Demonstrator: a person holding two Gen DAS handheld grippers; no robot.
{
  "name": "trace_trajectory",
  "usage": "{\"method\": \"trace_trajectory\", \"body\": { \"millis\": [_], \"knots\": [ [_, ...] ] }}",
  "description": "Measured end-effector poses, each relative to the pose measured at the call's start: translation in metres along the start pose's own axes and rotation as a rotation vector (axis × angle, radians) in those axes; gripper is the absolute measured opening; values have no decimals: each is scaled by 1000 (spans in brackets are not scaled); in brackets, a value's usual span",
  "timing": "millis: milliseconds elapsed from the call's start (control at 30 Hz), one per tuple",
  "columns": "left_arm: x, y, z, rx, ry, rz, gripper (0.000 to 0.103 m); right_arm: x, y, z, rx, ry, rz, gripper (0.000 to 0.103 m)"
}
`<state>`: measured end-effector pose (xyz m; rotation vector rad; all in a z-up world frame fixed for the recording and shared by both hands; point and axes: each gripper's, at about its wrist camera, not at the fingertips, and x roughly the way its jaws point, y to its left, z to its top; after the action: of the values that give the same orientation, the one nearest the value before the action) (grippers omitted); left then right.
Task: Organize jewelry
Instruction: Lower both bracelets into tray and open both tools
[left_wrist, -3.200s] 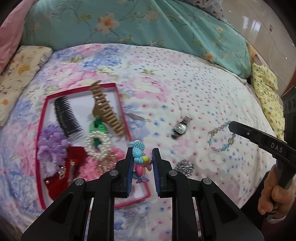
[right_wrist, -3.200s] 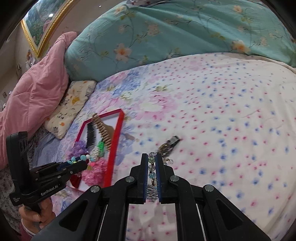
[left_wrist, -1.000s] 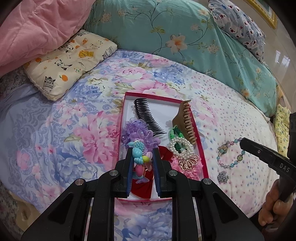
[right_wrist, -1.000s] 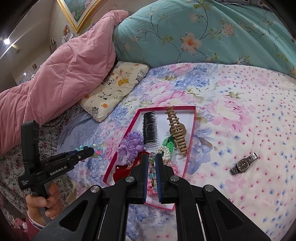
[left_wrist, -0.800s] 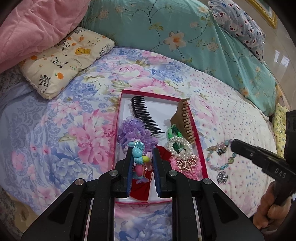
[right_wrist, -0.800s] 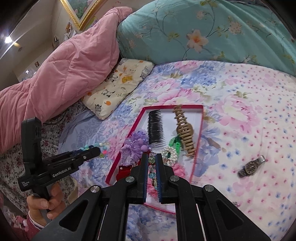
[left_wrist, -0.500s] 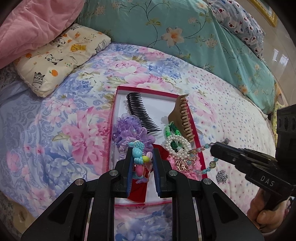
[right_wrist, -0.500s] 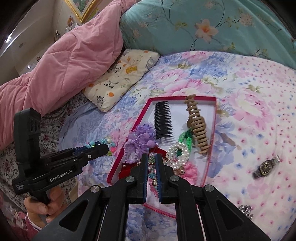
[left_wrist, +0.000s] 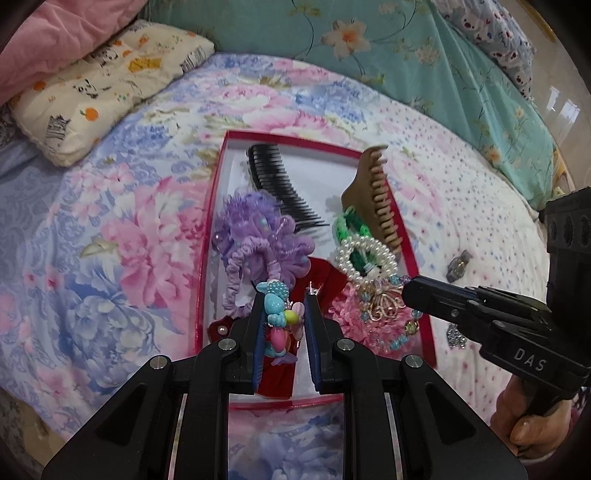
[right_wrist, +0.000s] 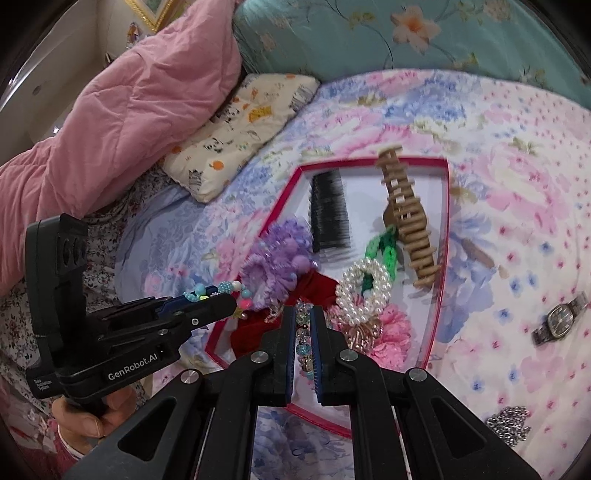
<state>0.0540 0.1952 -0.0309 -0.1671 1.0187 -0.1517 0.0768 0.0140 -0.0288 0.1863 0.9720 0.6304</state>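
A red-rimmed tray (left_wrist: 213, 221) lies on the floral bedspread. It holds a black comb (left_wrist: 284, 188), a tan claw clip (left_wrist: 376, 199), a purple scrunchie (left_wrist: 258, 232), a pearl bracelet (left_wrist: 365, 254) and pink and red pieces. My left gripper (left_wrist: 286, 299) is shut on a chunky multicoloured bead bracelet (left_wrist: 279, 314), just above the tray's near end. My right gripper (right_wrist: 303, 314) is shut on a blue-green glass bead bracelet (right_wrist: 303, 339), which hangs over the pink scrunchie (right_wrist: 391, 332). In the left wrist view, the right gripper (left_wrist: 408, 291) reaches in over the tray's right rim.
To the right of the tray, a wristwatch (right_wrist: 557, 319) and a silver sparkly piece (right_wrist: 508, 424) lie on the spread. A cartoon-print pillow (right_wrist: 236, 140) and a pink quilt (right_wrist: 129, 110) lie at the left. A teal floral duvet (left_wrist: 406, 55) lies behind.
Both grippers have sunk towards the tray with their bracelets still held. The right gripper has swung in from the right until its tip is over the tray.
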Motion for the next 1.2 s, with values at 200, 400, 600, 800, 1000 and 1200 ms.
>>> {"method": "trace_trajectory", "body": {
  "millis": [200, 400, 600, 800, 1000, 1200],
  "knots": [
    [24, 3, -1, -2, 46, 10, 17, 23, -17, -7, 23, 49, -44, 7],
    [43, 7, -1, -11, 82, 20, 17, 33, -24, -9, 16, 62, -75, 7],
    [51, 12, 6, -23, 81, 27, 17, 41, -24, -3, -4, 60, -112, 7],
    [58, 14, 15, -24, 83, 31, 17, 46, -32, 4, 7, 48, -129, 7],
    [60, 13, 16, -12, 83, 42, 17, 45, -35, 5, 26, 40, -129, 8],
    [58, 10, 15, 0, 84, 56, 17, 42, -33, 3, 28, 48, -120, 8]
  ]
}}
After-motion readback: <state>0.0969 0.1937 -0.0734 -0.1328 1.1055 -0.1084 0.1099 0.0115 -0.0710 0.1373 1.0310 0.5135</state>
